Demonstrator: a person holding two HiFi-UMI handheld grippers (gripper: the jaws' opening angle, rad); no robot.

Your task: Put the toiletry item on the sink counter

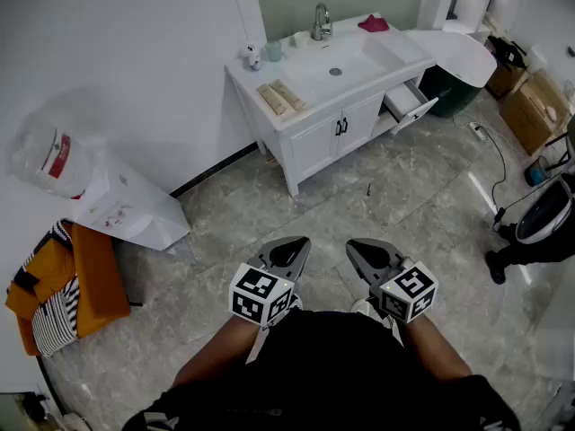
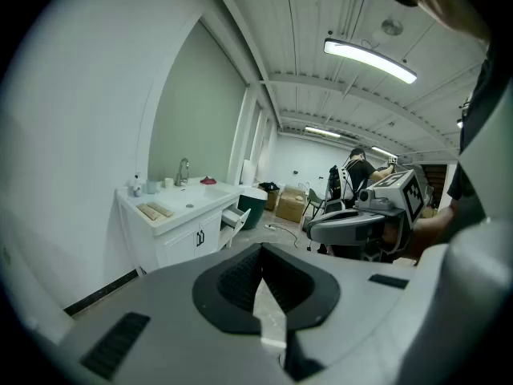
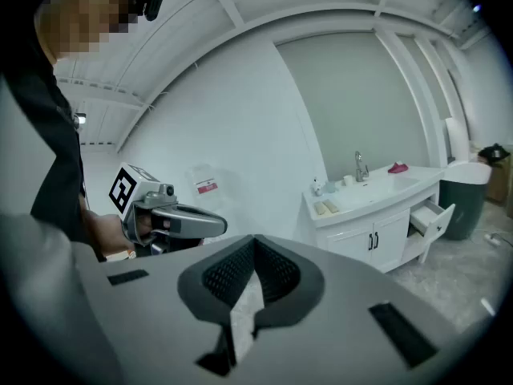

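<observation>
While both grippers hang close to the body, nothing of the task is under way.

Left gripper (image 1: 289,248): fingers (image 2: 234,279) together, nothing between them. Right gripper (image 1: 367,251): fingers (image 3: 276,275) together too, empty. Both point a little downward across the floor (image 1: 395,196) toward the vanity, which stands well apart from me against the wall.

Toiletry item: I cannot tell which thing is meant. Neither gripper carries it.

Already on the tabletop (image 1: 247,79):
- Two tan packs (image 1: 281,97) lie side by side, left of the basin (image 1: 340,64).
- A cup (image 1: 273,51) and a small white thing (image 1: 252,57) stand at the back left corner.
- A red thing (image 1: 374,24) lies to the right of the tap (image 1: 320,22).

One drawer (image 1: 409,104) at the vanity's right end stands pulled out. Its contents are too small to read from here.

Step in hand, as I judge it: the very start, the approach, before any pickup.

Next move calls for closing the distance to the vanity and finding the item. The open drawer is my first guess, and only a guess. One gripper's fingers must then spread before it reaches in, and I should come level with the item so the fingers straddle it. Bare tabletop shows right of the basin and around the packs, so there looks to be room for the set-down.
</observation>
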